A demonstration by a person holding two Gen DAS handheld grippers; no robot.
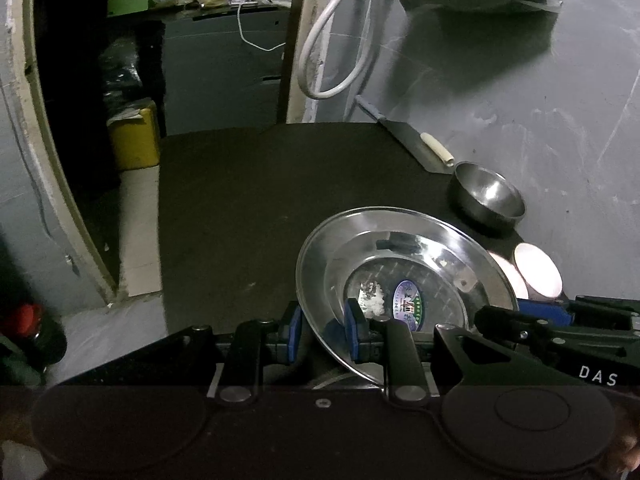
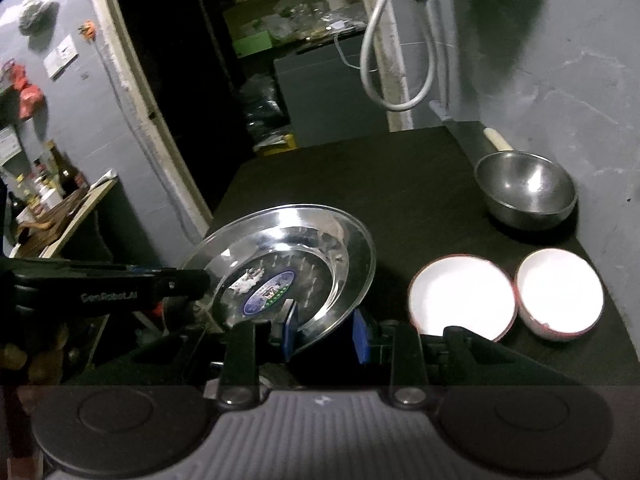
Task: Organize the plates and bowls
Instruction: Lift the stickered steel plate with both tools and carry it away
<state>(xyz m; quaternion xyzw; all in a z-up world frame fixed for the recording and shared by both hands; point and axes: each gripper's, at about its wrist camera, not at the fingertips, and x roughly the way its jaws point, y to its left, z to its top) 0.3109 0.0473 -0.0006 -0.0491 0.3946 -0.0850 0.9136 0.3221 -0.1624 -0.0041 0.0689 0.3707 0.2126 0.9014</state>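
Together, both tools carry one tilted steel plate (image 1: pixel 404 280) above the dark counter (image 1: pixel 260 208). The left hand-held gripper (image 1: pixel 325 330) has its blue pads narrowed onto the plate's near rim, and the right hand-held gripper (image 2: pixel 325 330) grips the opposite rim the same way. Ahead and to the right of the right hand-held gripper sit two white bowls (image 2: pixel 464 294), side by side, with a steel bowl (image 2: pixel 526 194) farther off beside a knife (image 2: pixel 486 138).

white hose (image 1: pixel 328 36) on wall | yellow container (image 1: pixel 134 140) in doorway | bottles (image 2: pixel 60 176) on side shelf
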